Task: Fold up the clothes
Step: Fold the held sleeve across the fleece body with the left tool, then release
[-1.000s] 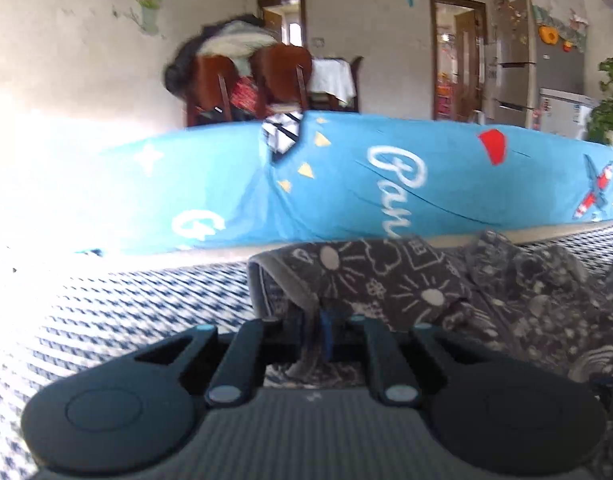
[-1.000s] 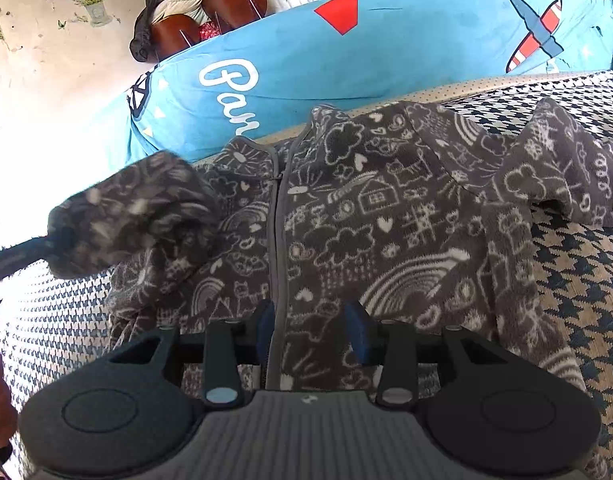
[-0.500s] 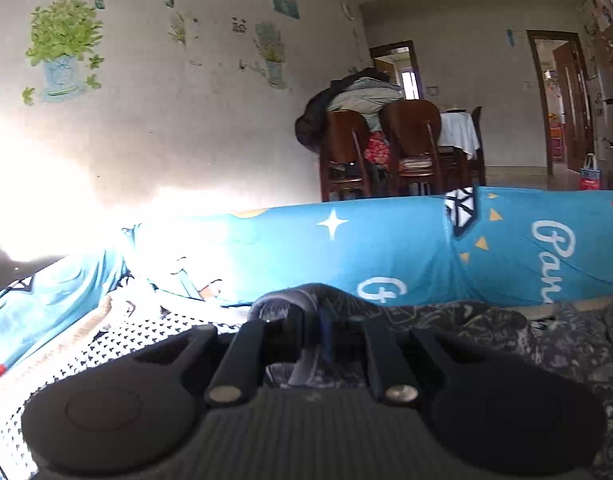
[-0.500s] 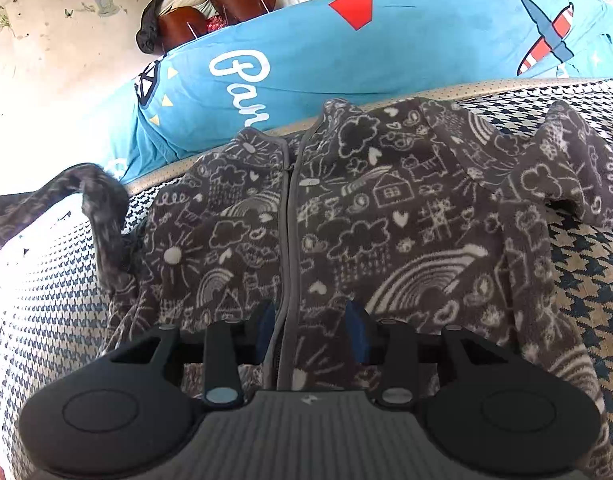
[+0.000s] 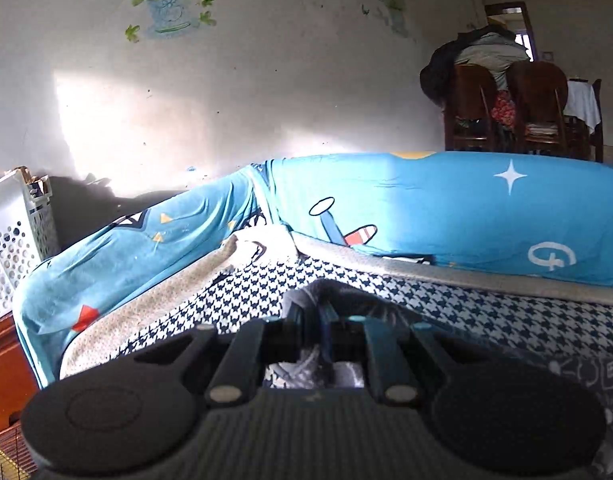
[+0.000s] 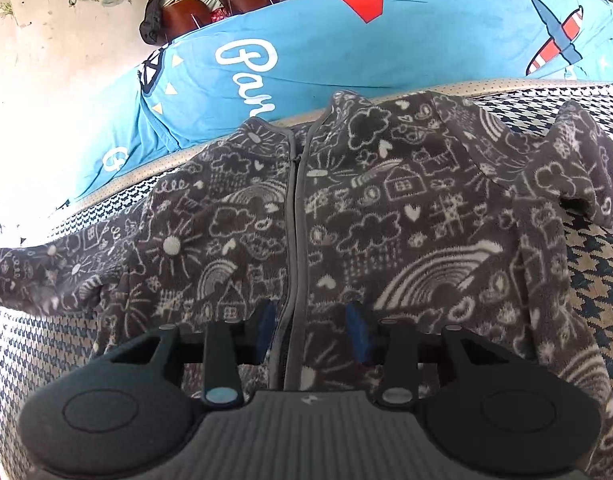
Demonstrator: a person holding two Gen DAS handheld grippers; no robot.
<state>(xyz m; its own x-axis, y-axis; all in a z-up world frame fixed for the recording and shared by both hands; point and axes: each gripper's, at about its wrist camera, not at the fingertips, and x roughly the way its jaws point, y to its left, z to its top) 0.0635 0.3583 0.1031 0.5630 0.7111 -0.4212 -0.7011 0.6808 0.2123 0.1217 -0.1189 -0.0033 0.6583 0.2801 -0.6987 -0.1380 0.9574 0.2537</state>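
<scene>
Where the left gripper (image 5: 320, 322) fills the lower centre of the left wrist view, its two fingers stand pressed together on a fold of dark patterned fabric, the end of one sleeve (image 6: 38, 276) of the jacket (image 6: 386, 216); the pinched cloth is dim and mostly masked by the gripper body, so little of its print can be read there; a further scrap of the same print shows cut off at the lower right edge. Across the right wrist view, one grey fleece jacket with white doodles lies front up and zipped on the houndstooth cover (image 6: 34, 364), filling the centre of the frame; its left-hand sleeve runs out past the left edge of the picture, its end unseen there; the right-hand sleeve (image 6: 578, 176) lies bent toward the upper right. One zip (image 6: 296, 216) runs down the middle and disappears behind the right gripper (image 6: 310, 330), whose two blue-padded fingers stand part-way apart, one on each side of the zip; whether the pads press into the fleece cannot be told, since the hem is hidden below them. One blue printed sheet (image 5: 446, 208) drapes the backrest behind; two wooden chairs (image 5: 506, 108) heaped with clothes stand upper right in the left view; one white perforated basket (image 5: 14, 236) is cut off at the left edge.
</scene>
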